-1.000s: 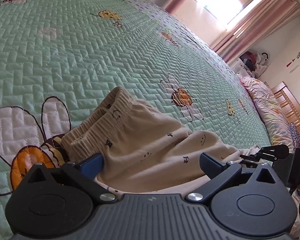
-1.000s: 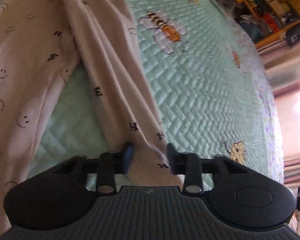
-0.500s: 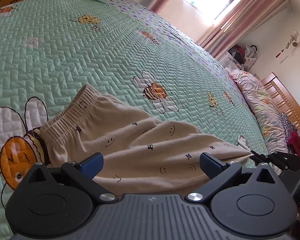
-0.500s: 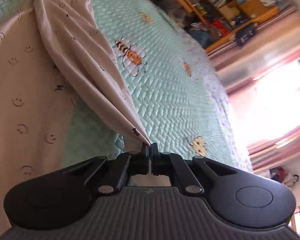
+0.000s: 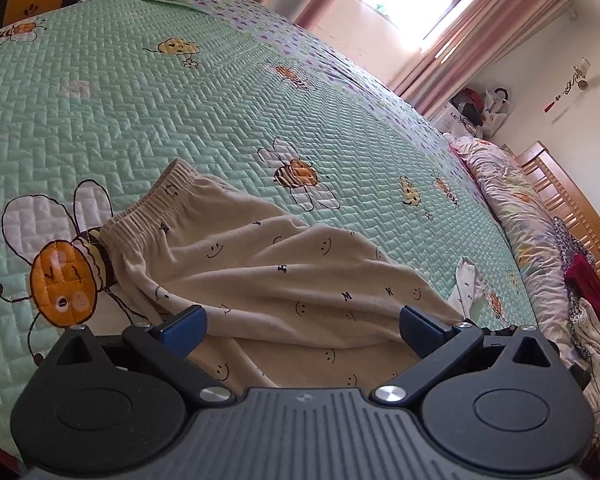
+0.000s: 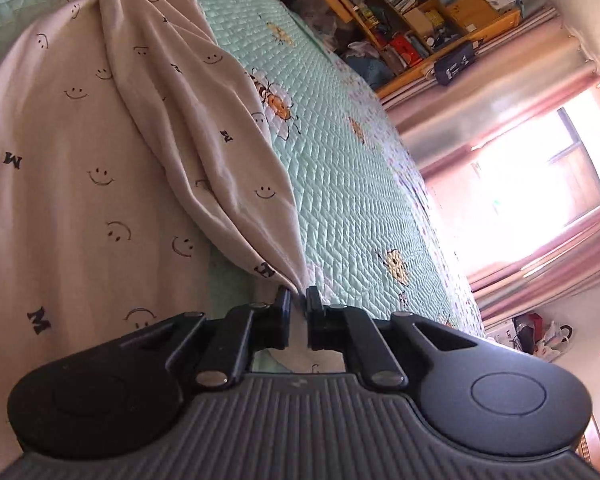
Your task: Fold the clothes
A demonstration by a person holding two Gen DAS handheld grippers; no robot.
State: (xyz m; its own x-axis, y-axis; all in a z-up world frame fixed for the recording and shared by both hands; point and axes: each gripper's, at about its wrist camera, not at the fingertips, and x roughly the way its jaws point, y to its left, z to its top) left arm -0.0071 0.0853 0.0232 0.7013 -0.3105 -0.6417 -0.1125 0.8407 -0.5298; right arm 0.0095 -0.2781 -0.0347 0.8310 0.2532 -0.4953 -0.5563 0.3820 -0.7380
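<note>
Beyond the cream smiley-print trousers [image 5: 268, 280], your path across the mint-green quilted bedspread with bee motifs [image 5: 148, 104] is bare and flat all the way to its far edge. On the right side of the left wrist view, a small white sock [image 5: 466, 284] lies just beside the trouser leg, and a rumpled floral duvet [image 5: 516, 208] with a heap of dark and red clothes [image 5: 584, 280] blocks that edge against the wooden slatted headboard [image 5: 568, 192]. In the right wrist view, the cluttered wooden shelving [image 6: 420, 12] stands well behind the bed.
</note>
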